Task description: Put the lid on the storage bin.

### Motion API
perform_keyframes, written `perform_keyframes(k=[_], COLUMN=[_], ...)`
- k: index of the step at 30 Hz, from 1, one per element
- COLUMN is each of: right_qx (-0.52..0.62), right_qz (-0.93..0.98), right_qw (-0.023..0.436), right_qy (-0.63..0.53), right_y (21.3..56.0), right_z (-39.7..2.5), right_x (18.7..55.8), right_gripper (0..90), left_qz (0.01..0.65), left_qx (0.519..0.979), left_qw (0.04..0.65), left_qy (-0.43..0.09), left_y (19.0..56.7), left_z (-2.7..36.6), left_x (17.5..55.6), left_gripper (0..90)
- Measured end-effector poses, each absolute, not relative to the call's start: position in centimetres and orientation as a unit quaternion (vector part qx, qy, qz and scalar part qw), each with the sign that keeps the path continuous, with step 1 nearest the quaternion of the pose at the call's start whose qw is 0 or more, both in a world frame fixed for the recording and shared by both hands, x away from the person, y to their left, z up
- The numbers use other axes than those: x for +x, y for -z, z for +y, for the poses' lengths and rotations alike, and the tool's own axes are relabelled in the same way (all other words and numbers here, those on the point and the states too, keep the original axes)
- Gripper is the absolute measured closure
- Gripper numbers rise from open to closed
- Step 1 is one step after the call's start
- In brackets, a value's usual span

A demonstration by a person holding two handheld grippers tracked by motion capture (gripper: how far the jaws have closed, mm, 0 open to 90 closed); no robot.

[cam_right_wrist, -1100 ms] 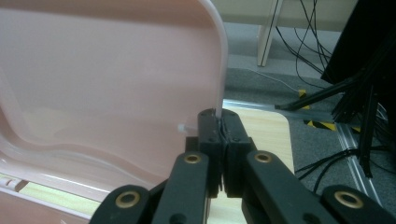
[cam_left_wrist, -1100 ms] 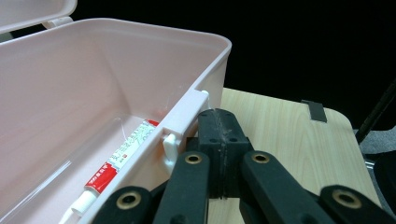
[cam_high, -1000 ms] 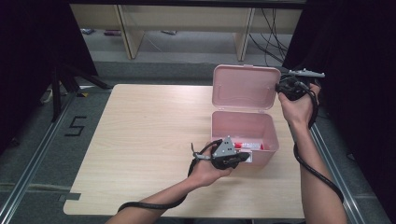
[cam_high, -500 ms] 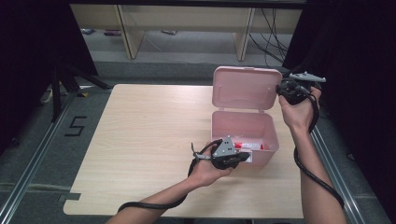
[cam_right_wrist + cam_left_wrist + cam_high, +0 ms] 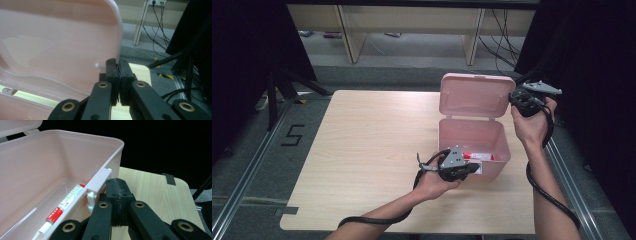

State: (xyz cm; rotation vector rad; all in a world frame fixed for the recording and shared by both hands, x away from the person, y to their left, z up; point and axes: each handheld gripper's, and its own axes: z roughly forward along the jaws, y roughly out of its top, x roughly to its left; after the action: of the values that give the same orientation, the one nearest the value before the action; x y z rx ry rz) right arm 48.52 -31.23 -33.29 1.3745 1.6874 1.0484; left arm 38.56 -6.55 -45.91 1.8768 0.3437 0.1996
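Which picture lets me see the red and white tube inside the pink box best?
The left gripper view: the red and white tube lies close up on the pink plastic box's floor, its label showing. The high view shows it small and partly hidden. The right gripper view looks at the lid.

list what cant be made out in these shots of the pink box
- Tube in the box: its print is too small to read in the left gripper view, and its cap end is cut off by the bottom edge.
- Lid: cut off by the top and left edges in the right gripper view.
- Right gripper: whether it pinches the lid edge is unclear; jaws look closed.
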Motion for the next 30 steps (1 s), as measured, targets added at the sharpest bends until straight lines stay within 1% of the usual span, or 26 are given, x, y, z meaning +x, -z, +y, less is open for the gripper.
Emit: perform_keyframes(k=[4,5,6,8,20,21,24,25,27,30], right_qx=[0.527,0.532,0.525,0.522,0.523,0.515,0.515,0.522,0.514,0.522], right_qz=[0.653,0.65,0.652,0.654,0.647,0.65,0.649,0.646,0.647,0.643], right_qw=[0.363,0.359,0.366,0.368,0.374,0.382,0.382,0.375,0.383,0.379], right_qy=[-0.406,-0.408,-0.406,-0.406,-0.41,-0.409,-0.41,-0.411,-0.412,-0.414], right_y=[33.4,33.4,33.5,33.5,33.8,33.9,33.9,33.9,34.0,34.0], right_z=[-31.2,-31.1,-31.2,-31.2,-31.0,-31.1,-31.1,-31.0,-31.1,-30.9], right_x=[48.2,48.0,47.9,47.9,47.0,47.1,47.0,46.9,46.8,46.6], right_gripper=[89.6,89.6,89.6,89.5,89.5,89.5,89.5,89.5,89.5,89.5], left_qz=[0.146,0.155,0.156,0.145,0.141,0.139,0.139,0.141,0.141,0.141], left_qx=[0.802,0.803,0.803,0.803,0.803,0.804,0.804,0.804,0.804,0.804], left_qw=[0.573,0.571,0.57,0.572,0.572,0.571,0.571,0.572,0.572,0.572], left_qy=[-0.086,-0.078,-0.078,-0.085,-0.086,-0.088,-0.087,-0.086,-0.086,-0.086], left_y=[45.9,45.9,45.9,45.9,45.8,45.8,45.8,45.8,45.8,45.8], left_z=[-6.6,-6.6,-6.6,-6.6,-6.5,-6.5,-6.6,-6.6,-6.6,-6.6], left_x=[38.6,38.4,38.4,38.6,38.6,38.6,38.6,38.6,38.6,38.6], left_gripper=[89.6,89.6,89.6,89.5,88.7,88.6,88.7,88.8,88.8,88.8])
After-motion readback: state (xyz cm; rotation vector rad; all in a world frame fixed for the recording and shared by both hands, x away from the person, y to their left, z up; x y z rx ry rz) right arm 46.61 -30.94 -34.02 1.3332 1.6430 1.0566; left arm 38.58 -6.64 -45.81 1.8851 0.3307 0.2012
